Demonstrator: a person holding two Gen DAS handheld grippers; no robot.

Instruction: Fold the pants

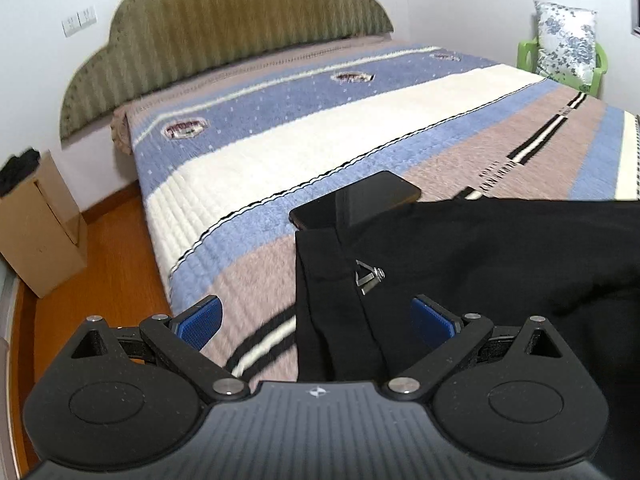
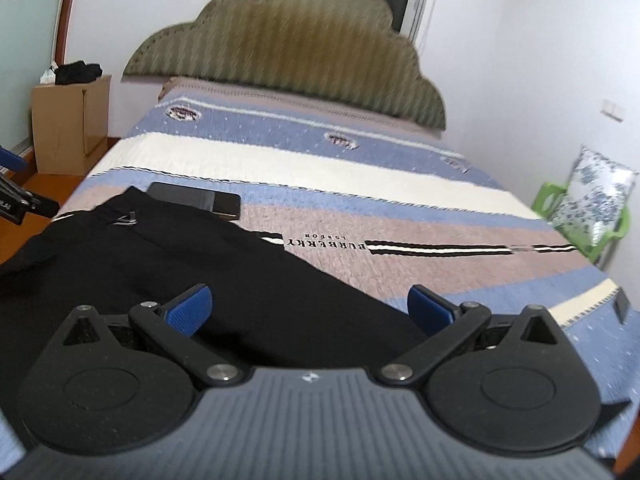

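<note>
Left wrist view: left gripper [image 1: 316, 318] nearest, blue pads spread wide, nothing between them. It hangs over the edge of the black pants [image 1: 460, 264], probably lined up to take that edge. Pants lie on the striped bedspread [image 1: 280, 152], near the foot of the bed. A phone [image 1: 356, 200] lies just beyond the pants, its near end tucked under the cloth; it could be dragged along by a fold.

Right wrist view: right gripper [image 2: 310, 308] also wide apart and empty, low over the other end of the pants [image 2: 180, 264]. Cloth looks fairly flat, likely ready for a two-handed lift. Phone [image 2: 196, 200] at the far edge. Fold not yet begun, judging by the lie.
</note>
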